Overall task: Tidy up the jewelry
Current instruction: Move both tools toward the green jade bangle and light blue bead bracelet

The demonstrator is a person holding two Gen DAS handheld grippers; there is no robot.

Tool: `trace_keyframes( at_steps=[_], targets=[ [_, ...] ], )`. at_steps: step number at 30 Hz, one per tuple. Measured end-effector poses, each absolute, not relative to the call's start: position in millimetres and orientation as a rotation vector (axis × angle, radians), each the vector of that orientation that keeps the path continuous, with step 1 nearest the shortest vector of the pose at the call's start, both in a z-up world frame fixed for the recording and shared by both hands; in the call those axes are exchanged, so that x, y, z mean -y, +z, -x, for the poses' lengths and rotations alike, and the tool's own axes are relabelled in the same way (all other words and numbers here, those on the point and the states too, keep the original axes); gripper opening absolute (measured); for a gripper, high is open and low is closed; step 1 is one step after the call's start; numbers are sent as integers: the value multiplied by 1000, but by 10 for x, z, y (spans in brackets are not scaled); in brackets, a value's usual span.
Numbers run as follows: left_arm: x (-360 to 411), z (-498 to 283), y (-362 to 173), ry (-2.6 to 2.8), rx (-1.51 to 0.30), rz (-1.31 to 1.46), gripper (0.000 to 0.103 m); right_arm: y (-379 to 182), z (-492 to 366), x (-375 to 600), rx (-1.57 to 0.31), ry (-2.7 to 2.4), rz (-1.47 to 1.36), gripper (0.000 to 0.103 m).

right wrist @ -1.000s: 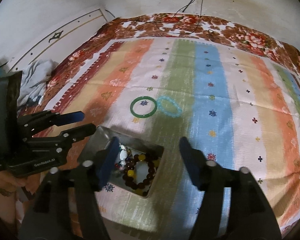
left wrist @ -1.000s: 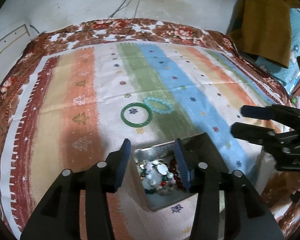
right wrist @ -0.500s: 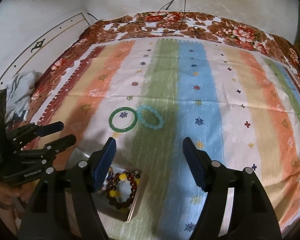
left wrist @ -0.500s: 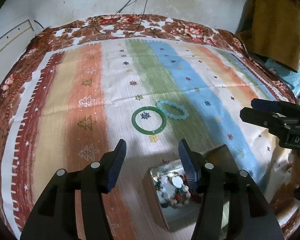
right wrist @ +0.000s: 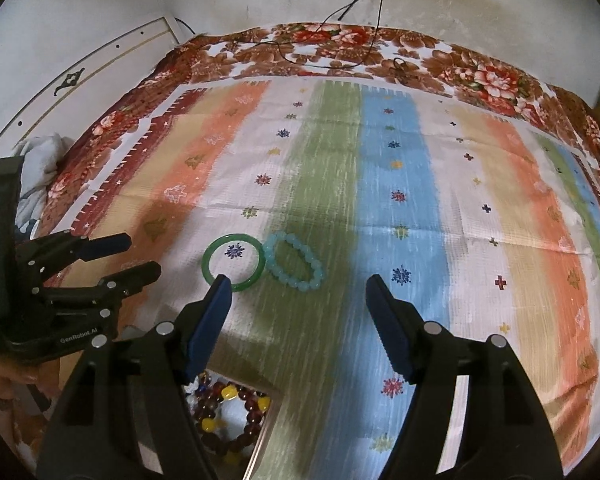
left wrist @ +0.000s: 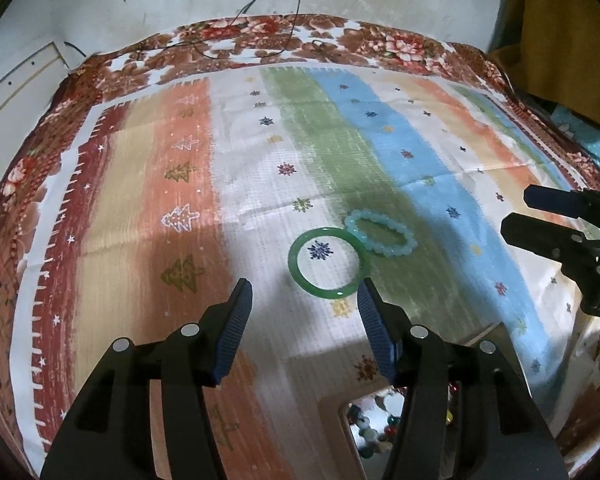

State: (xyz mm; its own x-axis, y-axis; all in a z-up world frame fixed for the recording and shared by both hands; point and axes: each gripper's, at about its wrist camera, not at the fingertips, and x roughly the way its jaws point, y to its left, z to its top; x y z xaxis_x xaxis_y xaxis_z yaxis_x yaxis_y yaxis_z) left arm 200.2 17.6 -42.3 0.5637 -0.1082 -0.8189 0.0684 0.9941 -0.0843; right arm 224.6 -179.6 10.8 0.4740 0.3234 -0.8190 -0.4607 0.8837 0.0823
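A green bangle point(left wrist: 294, 258) and a pale turquoise beaded bracelet point(left wrist: 384, 251) lie touching on the striped cloth point(left wrist: 180, 184). My left gripper point(left wrist: 305, 286) hovers open just short of the bangle, nothing between its fingers. In the right wrist view the bangle point(right wrist: 236, 237) and beaded bracelet point(right wrist: 274, 268) sit just ahead of my open, empty right gripper point(right wrist: 299, 282). A metal tin point(left wrist: 342, 412) of mixed beads lies under the left gripper's right finger; the tin point(right wrist: 266, 432) also shows beneath the right gripper's left finger. Each gripper sees the other: right gripper point(left wrist: 518, 213), left gripper point(right wrist: 140, 256).
Black cables point(right wrist: 340, 60) trail over the cloth's far floral border point(right wrist: 480, 76) by the white wall. A mustard cloth point(left wrist: 560, 40) hangs at the far right. Crumpled pale fabric point(right wrist: 40, 156) lies beyond the left edge.
Both grippers moved forward from over the tin toward the two bracelets, so the tin slid to the bottom of both views. The left jaws widened a little.
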Motion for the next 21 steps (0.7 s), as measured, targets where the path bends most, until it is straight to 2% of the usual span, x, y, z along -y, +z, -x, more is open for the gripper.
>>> trace_keyframes(
  at_steps=[21],
  targets=[
    [-181,-2506,-708,-108,-1035,11,57,-293,-2827,1684,-1069,469,171,69]
  ],
)
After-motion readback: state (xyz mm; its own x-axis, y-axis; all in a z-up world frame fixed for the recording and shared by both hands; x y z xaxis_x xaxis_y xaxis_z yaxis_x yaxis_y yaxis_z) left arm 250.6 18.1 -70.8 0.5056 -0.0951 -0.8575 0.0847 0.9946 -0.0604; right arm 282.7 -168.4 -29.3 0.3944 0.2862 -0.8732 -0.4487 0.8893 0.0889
